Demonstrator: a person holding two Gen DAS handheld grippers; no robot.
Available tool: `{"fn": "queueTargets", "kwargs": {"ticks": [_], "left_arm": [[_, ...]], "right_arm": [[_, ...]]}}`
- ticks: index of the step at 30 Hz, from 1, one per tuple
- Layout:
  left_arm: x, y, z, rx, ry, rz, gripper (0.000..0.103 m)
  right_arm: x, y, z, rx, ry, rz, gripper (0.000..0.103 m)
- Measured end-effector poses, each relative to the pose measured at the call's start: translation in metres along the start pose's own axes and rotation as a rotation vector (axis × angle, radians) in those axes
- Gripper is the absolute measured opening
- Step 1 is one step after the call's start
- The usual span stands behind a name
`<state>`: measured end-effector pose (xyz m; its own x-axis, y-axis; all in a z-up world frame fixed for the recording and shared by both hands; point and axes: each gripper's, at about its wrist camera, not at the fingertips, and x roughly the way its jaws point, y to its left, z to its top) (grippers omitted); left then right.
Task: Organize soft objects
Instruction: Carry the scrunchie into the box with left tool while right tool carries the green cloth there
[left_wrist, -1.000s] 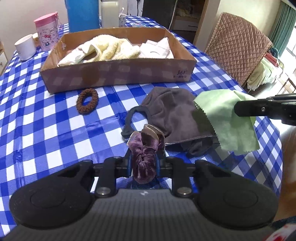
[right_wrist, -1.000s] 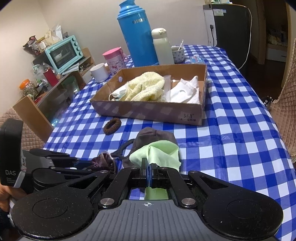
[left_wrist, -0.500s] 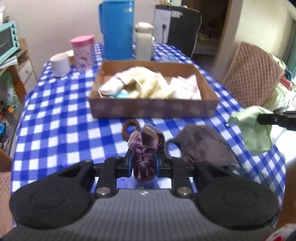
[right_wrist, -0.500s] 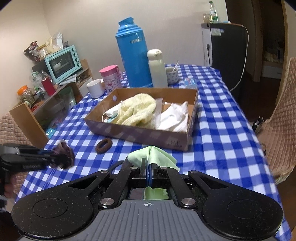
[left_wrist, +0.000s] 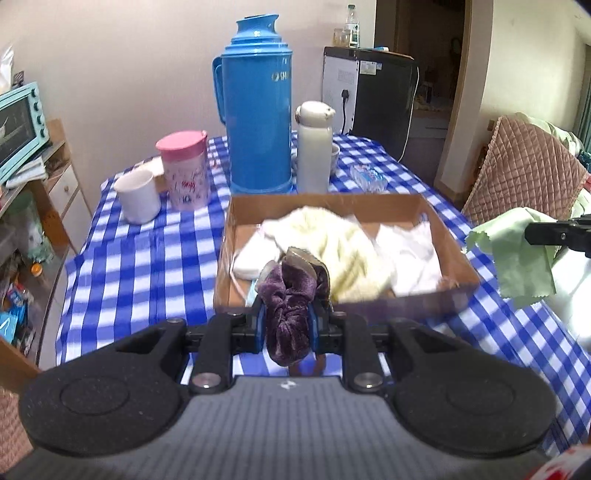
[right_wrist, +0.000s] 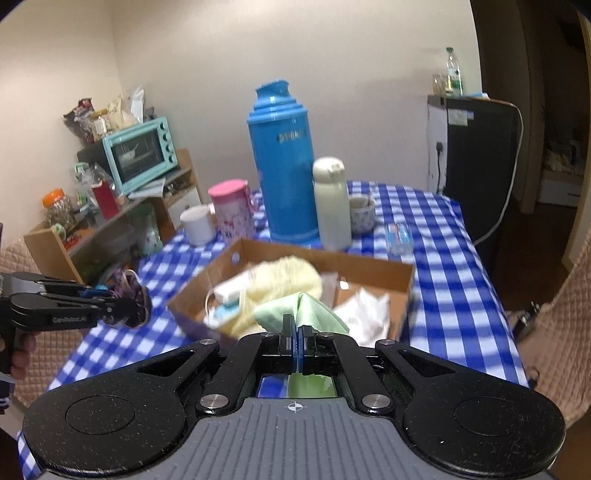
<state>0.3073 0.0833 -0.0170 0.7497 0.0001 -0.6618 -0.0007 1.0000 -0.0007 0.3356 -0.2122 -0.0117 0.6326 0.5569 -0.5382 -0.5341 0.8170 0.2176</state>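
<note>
The left hand-held gripper (left_wrist: 287, 325) is pinching a purple scrunchie (left_wrist: 290, 310), carried in the air short of the near wall of the cardboard box (left_wrist: 388, 205). The right hand-held gripper (right_wrist: 296, 343) is pressed together on a green cloth (right_wrist: 303, 308), which is hanging free off the right edge of the counter (left_wrist: 147, 254) in the left view. The box is sitting mid-counter, toward the far edge, in front of the blue thermos (left_wrist: 258, 122), and a yellow towel (left_wrist: 332, 240) and white cloths (left_wrist: 406, 251) are already filling much of it.

The step appears to be carrying both pieces over the box to drop them. Doing it well means clearing the near wall fully before letting go, so nothing is catching on the cardboard. The scrunchie is probably best released over the left part, though blur is making the free space hard to judge. The cloth is dangling, so lowering it until it is bunching on the pile should keep it from draping over the rim.
</note>
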Motion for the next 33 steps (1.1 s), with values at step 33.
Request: {"fn": "queueTargets", "kwargs": {"ticks": [33], "left_arm": [[0.167,0.011,0.054,0.09,0.141,0.009,0.039]], "right_arm": [[0.119,-0.054,0.036,0.096,0.039,-0.047,0.001]]}}
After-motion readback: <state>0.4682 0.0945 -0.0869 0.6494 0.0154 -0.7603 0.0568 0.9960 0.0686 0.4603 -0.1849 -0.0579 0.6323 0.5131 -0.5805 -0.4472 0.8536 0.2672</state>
